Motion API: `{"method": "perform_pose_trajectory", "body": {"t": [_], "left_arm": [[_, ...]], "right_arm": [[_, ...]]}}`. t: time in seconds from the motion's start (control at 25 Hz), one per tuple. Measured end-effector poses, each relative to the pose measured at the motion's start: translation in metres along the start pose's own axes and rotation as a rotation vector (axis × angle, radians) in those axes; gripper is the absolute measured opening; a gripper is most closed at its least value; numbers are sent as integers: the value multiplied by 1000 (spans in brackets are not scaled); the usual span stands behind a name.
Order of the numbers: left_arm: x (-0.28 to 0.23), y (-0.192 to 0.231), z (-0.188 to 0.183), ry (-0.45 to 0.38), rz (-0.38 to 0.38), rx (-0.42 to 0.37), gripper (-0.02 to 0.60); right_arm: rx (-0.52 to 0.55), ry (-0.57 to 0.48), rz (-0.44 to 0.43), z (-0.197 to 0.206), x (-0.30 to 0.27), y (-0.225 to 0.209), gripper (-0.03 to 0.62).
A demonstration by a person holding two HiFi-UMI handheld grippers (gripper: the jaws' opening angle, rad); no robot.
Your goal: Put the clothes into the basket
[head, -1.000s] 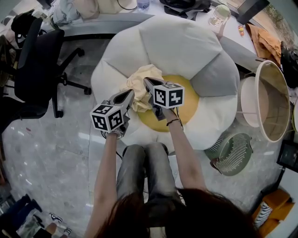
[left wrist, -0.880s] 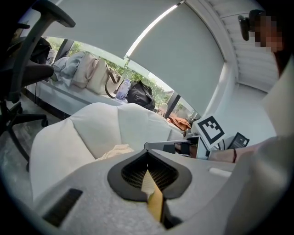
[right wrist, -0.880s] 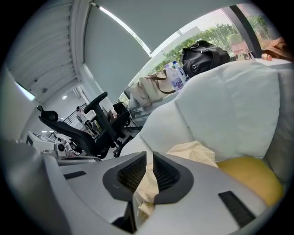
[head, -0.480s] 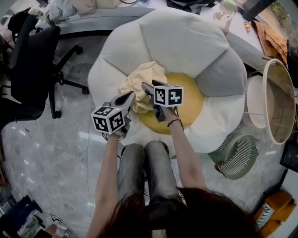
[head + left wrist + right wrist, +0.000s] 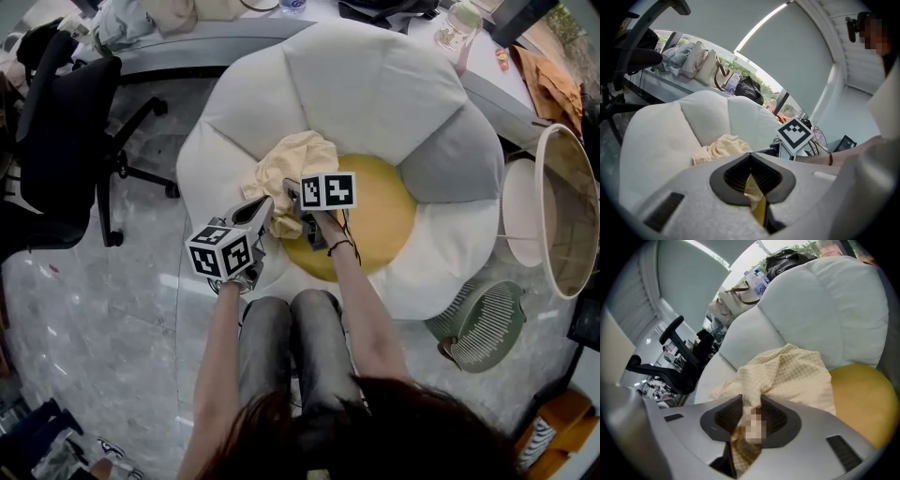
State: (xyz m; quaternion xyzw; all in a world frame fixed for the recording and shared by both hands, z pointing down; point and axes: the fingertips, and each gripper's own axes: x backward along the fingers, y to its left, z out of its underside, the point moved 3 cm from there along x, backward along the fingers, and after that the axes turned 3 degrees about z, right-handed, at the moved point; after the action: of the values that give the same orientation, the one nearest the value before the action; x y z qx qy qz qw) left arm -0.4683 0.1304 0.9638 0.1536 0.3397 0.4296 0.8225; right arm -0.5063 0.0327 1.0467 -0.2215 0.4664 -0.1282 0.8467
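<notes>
A cream checked cloth (image 5: pixel 292 161) lies bunched on a white flower-shaped cushion (image 5: pixel 375 84), at the edge of its yellow centre (image 5: pixel 380 211). My left gripper (image 5: pixel 265 208) is at the cloth's near edge, shut on a fold of it (image 5: pixel 751 180). My right gripper (image 5: pixel 292 192) sits beside it with its jaws apart. A hanging fold of the cloth (image 5: pixel 787 376) runs loosely down between the right gripper's (image 5: pixel 751 413) pads. The basket (image 5: pixel 567 211), round with a white rim, stands on the floor at the far right.
A black office chair (image 5: pixel 66 122) stands at the left. A grey desk (image 5: pixel 187 42) with bags and bottles runs behind the cushion. A green slatted object (image 5: pixel 478 323) lies on the floor near the basket. The person's knees (image 5: pixel 291 328) are just below the grippers.
Both grippers have come down toward the cushion with the cloth, the right one more. The cloth now rests lower and more spread on the cushion.
</notes>
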Motion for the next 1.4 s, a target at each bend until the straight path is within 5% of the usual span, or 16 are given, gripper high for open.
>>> {"method": "perform_pose_trajectory", "body": {"t": [0.04, 0.12, 0.48, 1.4], "left_arm": [[1, 0, 1, 1, 0, 2, 11], [2, 0, 3, 2, 0, 5, 11], [30, -26, -10, 21, 3, 27, 11], [144, -168, -139, 31, 38, 45, 11]], "right_arm": [[29, 14, 26, 2, -2, 0, 80], [80, 37, 55, 6, -5, 3, 30], [62, -24, 27, -11, 44, 35, 21], [67, -176, 12, -96, 264, 165, 20]]}}
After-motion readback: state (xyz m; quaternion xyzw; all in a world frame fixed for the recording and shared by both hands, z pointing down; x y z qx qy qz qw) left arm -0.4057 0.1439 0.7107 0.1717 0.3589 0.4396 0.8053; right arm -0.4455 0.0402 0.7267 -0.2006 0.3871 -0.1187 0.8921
